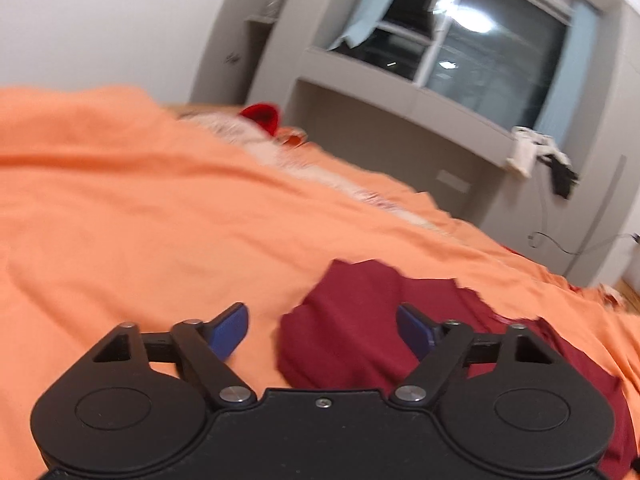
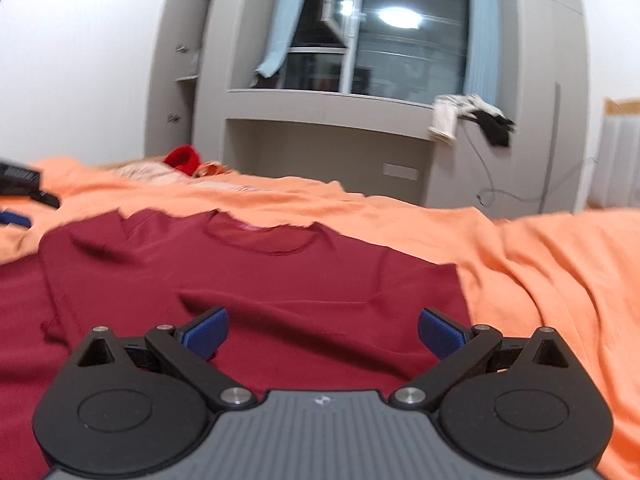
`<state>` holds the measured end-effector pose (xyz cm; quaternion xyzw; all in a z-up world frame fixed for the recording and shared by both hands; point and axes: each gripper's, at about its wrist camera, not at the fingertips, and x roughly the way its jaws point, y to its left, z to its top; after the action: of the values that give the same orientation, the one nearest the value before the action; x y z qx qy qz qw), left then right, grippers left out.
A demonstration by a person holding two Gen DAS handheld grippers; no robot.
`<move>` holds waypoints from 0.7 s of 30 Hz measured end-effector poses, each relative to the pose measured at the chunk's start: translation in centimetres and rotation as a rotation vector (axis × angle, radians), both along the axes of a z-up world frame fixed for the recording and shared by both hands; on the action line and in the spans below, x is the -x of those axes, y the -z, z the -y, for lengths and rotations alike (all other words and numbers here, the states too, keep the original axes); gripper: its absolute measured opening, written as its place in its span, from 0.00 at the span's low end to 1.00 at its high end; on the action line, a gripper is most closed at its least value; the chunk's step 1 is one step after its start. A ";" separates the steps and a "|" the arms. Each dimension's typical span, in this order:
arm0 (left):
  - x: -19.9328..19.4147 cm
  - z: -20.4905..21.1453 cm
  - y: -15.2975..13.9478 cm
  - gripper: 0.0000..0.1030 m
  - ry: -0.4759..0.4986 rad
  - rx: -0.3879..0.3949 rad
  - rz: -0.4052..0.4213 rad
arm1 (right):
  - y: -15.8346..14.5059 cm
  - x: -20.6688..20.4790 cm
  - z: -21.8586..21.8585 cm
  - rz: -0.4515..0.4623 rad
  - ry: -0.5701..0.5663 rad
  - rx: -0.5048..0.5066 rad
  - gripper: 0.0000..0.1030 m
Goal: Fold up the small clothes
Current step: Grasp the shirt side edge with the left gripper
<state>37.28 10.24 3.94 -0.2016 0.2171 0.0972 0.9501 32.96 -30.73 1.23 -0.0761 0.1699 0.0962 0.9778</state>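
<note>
1. Left wrist view: left claw (image 1: 322,330) stands apart, holding nothing, above a corner of the shirt (image 1: 352,320). The shirt lies on the bed (image 1: 140,208), on its orange sheet. A window (image 1: 472,36) and grey cabinet sit beyond the far edge.
2. Right wrist view: right claw (image 2: 323,334) is also apart and empty, over the shirt (image 2: 280,280). The shirt is spread mostly flat, collar toward the bed's far edge, one side seemingly turned in. Judged: folding barely begun. A red item (image 2: 183,159) lies at the far edge.
</note>
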 end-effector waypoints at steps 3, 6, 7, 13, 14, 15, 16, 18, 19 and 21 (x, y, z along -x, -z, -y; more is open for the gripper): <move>-0.8 -1.1 0.9 0.60 -0.036 0.090 -0.044 | 0.4 0.1 -1.3 0.007 -0.043 0.058 1.00; -1.3 -2.2 1.8 0.43 -0.039 0.169 -0.070 | 0.9 0.3 -2.6 0.020 -0.080 0.116 1.00; -1.4 -2.4 2.1 0.33 -0.039 0.183 -0.078 | 1.1 0.4 -2.9 0.022 -0.092 0.135 1.00; -1.6 -1.8 2.1 0.05 -0.056 0.093 -0.097 | 2.4 0.2 -4.8 0.006 -0.117 0.246 1.00; -1.5 -1.6 1.9 0.05 -0.067 0.066 -0.099 | 2.6 0.2 -4.9 0.000 -0.118 0.252 1.00; -1.5 -1.5 1.8 0.05 -0.078 0.046 -0.108 | 2.7 0.1 -4.9 -0.007 -0.121 0.256 1.00; -1.7 -1.5 1.9 0.05 -0.087 0.038 -0.115 | 2.8 0.0 -4.9 -0.012 -0.122 0.257 1.00; -1.9 -1.7 2.2 0.05 -0.102 0.050 -0.138 | 2.9 0.0 -4.7 -0.017 -0.125 0.252 1.00; -1.9 -1.9 2.4 0.05 -0.108 0.063 -0.151 | 2.9 0.0 -4.7 -0.021 -0.126 0.250 1.00; -2.1 -2.4 2.8 0.05 -0.115 0.098 -0.171 | 3.0 0.0 -4.5 -0.028 -0.129 0.248 1.00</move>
<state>39.39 12.64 1.12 -0.2507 0.2900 0.1577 0.9101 32.98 -26.18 -1.81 -0.2058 0.1887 0.1382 0.9502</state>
